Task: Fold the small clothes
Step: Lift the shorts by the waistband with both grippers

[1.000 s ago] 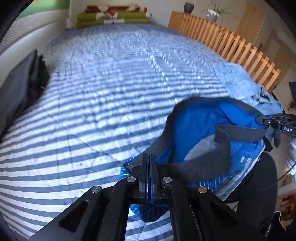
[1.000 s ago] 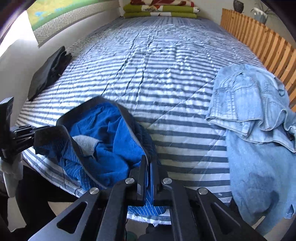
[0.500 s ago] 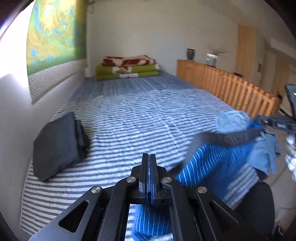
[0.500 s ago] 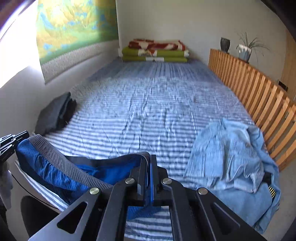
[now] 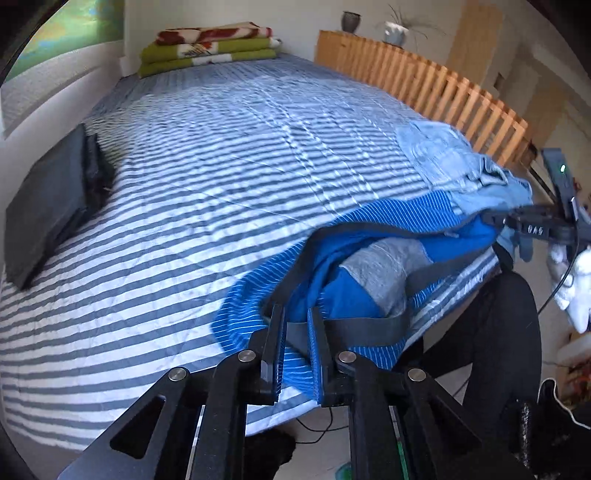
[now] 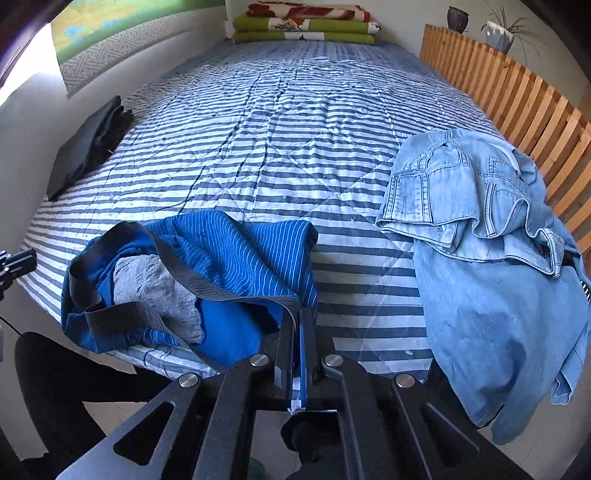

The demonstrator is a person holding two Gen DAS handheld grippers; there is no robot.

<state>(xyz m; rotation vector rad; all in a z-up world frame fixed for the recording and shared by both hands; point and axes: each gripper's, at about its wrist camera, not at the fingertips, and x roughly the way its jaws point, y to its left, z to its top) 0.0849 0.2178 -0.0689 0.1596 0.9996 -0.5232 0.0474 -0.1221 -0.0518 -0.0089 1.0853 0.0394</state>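
While the striped bedspread (image 6: 295, 122) fills both of my views, the blue underpants (image 6: 236, 266) lie crumpled at its near edge.

I see a quilted, creased cover in grey-blue and white bands, a wooden slatted rail (image 6: 517, 96) along its right side, folded green and red blankets (image 6: 303, 22) at the far wall, and a flat dark folded cloth (image 6: 88, 140) at the left edge. My left gripper (image 5: 295, 325) has just been opening; its jaws stand slightly apart with the dark elastic waistband (image 5: 354, 325) slack between them. My right gripper (image 6: 298, 325) is pinched tight on the pinstriped fabric. Pale, soft denim shorts (image 6: 480, 229) sprawl beside it, hanging off the edge.
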